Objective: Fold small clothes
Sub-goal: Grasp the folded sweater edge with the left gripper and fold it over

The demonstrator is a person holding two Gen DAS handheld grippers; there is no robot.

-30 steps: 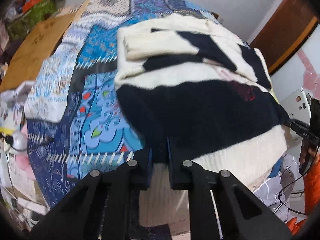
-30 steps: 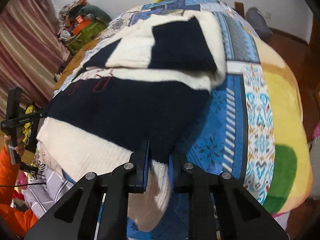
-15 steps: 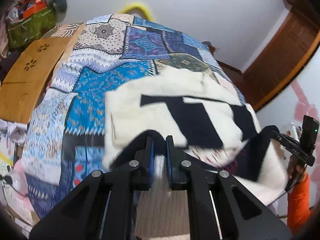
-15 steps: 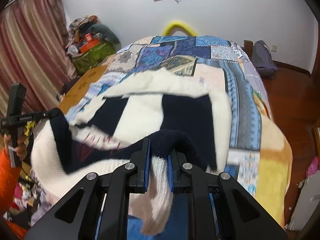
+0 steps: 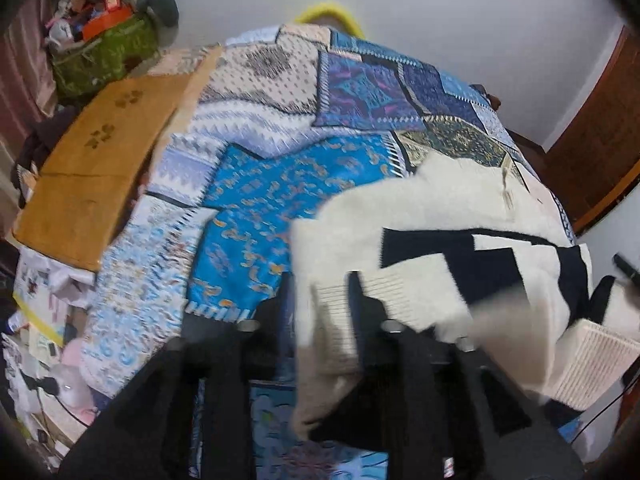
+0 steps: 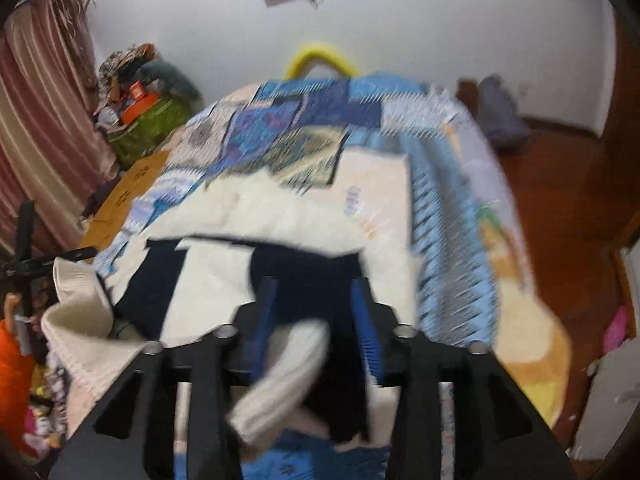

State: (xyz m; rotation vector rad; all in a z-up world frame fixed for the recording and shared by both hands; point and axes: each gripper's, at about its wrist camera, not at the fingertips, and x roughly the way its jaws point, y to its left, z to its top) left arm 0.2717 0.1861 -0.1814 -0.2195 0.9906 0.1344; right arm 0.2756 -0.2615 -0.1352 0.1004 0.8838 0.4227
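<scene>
Cream-and-navy sweater [image 5: 460,216] lies at 3 o'clock on the patchwork quilt [image 5: 280,196], its ribbed hem [image 6: 280,368] flipped up over the body. Left gripper [image 5: 320,312] and right gripper [image 6: 316,316] both stand apart, hem slack between them, probably just released to complete this fold.

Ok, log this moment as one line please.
step: fold hem over | left hand-held gripper: open | right hand-held gripper: open | sweater: hem dropping, on bedspread
</scene>
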